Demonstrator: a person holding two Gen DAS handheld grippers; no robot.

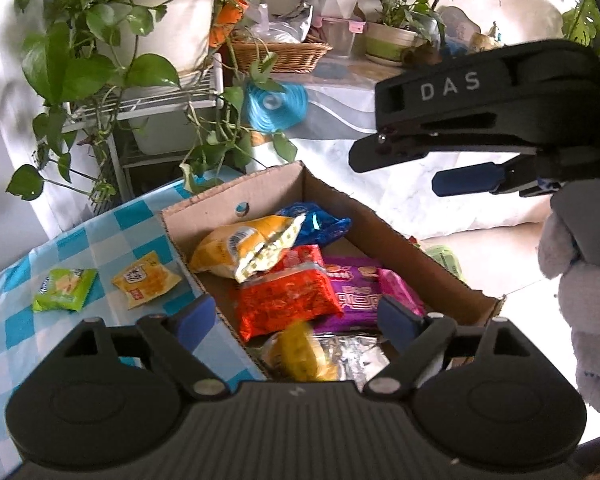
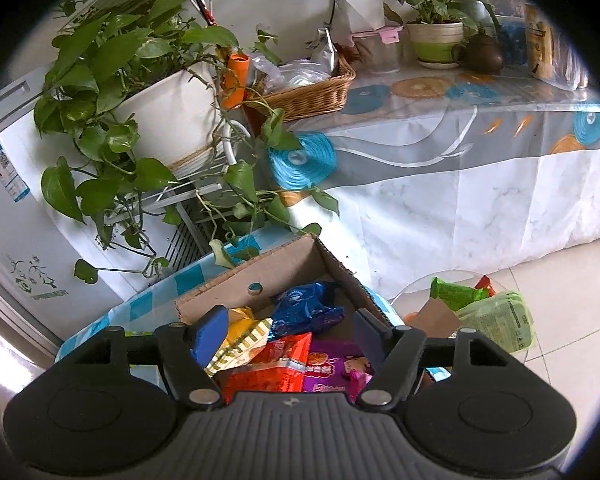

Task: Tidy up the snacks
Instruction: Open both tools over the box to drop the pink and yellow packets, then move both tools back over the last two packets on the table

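A cardboard box (image 1: 384, 236) stands on the blue-checked table (image 1: 112, 236) and holds several snack packs: yellow (image 1: 236, 248), blue (image 1: 320, 224), red (image 1: 284, 300) and purple (image 1: 352, 292). A blurred yellow pack (image 1: 300, 354) shows between my fingers, just over the box's near end. My left gripper (image 1: 296, 316) is open above the box. My right gripper (image 2: 290, 330) is open and empty over the same box (image 2: 220, 284); it also shows in the left wrist view (image 1: 440, 160). A green pack (image 1: 66, 290) and a small yellow pack (image 1: 146, 280) lie on the table left of the box.
A plant stand with trailing leaves (image 1: 100, 60) is behind the table. A long covered table (image 2: 460, 152) with a wicker basket (image 2: 304, 92) and pots is at the back. A clear stool with green packs (image 2: 496, 316) stands right of the box.
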